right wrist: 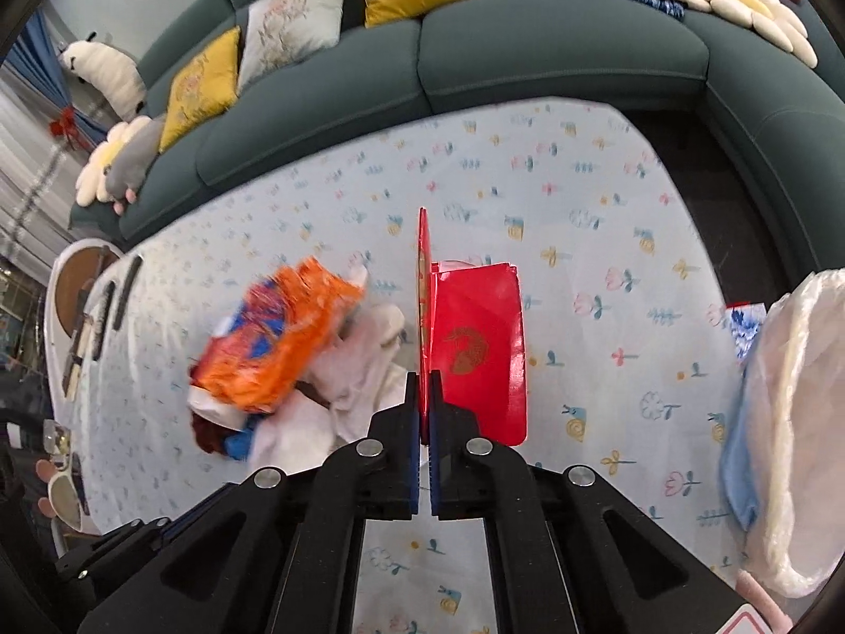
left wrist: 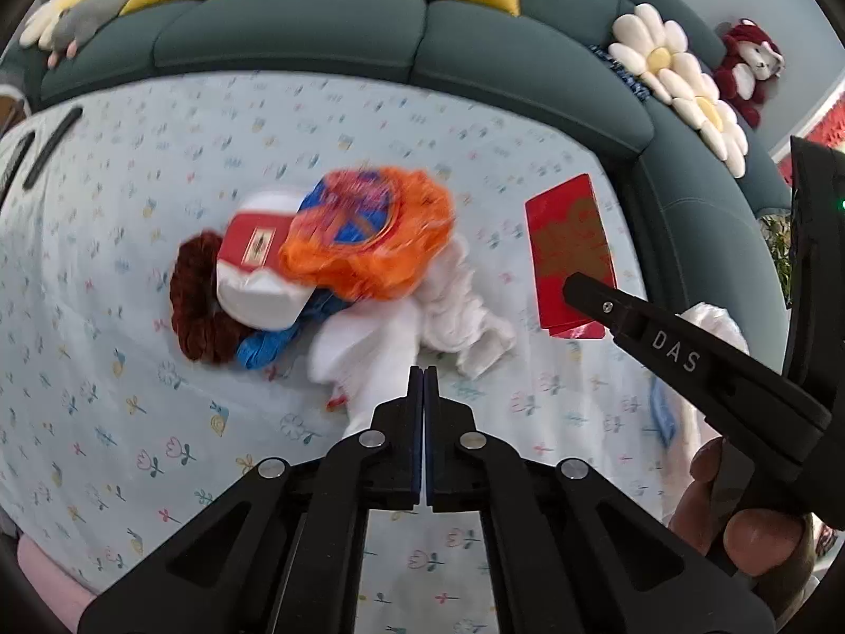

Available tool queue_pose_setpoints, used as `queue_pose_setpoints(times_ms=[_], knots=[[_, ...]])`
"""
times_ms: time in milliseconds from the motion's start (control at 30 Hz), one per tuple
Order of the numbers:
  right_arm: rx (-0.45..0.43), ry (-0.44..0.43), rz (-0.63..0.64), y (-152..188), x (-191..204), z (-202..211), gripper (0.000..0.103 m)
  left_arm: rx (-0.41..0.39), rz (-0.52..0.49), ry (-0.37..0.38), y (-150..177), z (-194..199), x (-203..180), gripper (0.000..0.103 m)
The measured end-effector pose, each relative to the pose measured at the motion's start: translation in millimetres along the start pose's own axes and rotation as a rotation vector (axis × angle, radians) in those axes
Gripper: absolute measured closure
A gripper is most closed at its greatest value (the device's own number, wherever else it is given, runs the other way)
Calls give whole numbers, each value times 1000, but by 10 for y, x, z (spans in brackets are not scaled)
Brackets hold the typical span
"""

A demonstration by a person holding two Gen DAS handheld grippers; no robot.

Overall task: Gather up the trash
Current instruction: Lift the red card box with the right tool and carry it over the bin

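Note:
A heap of trash lies mid-table: an orange and blue snack bag point(left wrist: 369, 232) point(right wrist: 280, 343), a white and red packet point(left wrist: 259, 264), a dark red scrunchie point(left wrist: 195, 301) and crumpled white tissue point(left wrist: 454, 306) point(right wrist: 359, 364). My left gripper point(left wrist: 423, 375) is shut and seems to pinch the near edge of the white tissue. My right gripper point(right wrist: 424, 385) is shut on a red envelope point(right wrist: 475, 348), held edge-up above the table; it also shows in the left wrist view point(left wrist: 570, 253), with the right gripper's finger point(left wrist: 634, 317) over it.
A white plastic bag point(right wrist: 792, 422) stands open at the right edge of the flowered tablecloth point(right wrist: 581, 243). A dark green sofa point(right wrist: 475, 42) with cushions curves around the far side. Dark sticks point(right wrist: 127, 290) and a round tray point(right wrist: 74, 285) lie at the left end.

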State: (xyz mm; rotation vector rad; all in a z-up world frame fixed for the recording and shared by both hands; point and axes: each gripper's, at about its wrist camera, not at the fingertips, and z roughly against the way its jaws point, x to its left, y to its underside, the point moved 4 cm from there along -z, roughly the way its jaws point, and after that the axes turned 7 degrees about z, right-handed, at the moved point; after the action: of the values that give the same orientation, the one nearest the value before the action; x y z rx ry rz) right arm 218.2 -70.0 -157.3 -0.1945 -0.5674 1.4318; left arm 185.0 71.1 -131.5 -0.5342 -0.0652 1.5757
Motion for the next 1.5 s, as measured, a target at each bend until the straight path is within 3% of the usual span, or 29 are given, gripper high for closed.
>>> queue_pose_setpoints(times_ms=[333, 633, 700, 767, 867, 1033, 1133, 1200, 1267, 1333, 1500], knots=[[-138, -5, 4, -181, -32, 779, 101, -100, -54, 63, -116, 509, -371, 103], [-158, 28, 15, 60, -105, 1031, 101, -108, 22, 72, -44, 610, 52, 101], [-144, 21, 8, 130, -110, 982, 101, -83, 35, 53, 8, 512, 186, 86], [-122, 11, -7, 228, -118, 889, 101, -46, 74, 40, 78, 358, 338, 51], [-91, 1, -23, 352, -101, 746, 101, -1, 113, 44, 173, 145, 450, 50], [-38, -9, -33, 472, -86, 522, 101, 55, 72, 37, 219, -233, 352, 48], [-15, -11, -40, 512, -74, 417, 101, 80, 55, 12, 204, -449, 309, 52], [-2, -15, -41, 528, -64, 361, 101, 94, 55, 4, 190, -538, 304, 67], [7, -17, -38, 541, -53, 322, 101, 119, 54, 6, 203, -603, 301, 90], [14, -21, -41, 545, -48, 296, 101, 117, 49, 2, 222, -598, 298, 99], [3, -33, -45, 521, -30, 343, 100, 70, 26, 15, 216, -382, 229, 99]])
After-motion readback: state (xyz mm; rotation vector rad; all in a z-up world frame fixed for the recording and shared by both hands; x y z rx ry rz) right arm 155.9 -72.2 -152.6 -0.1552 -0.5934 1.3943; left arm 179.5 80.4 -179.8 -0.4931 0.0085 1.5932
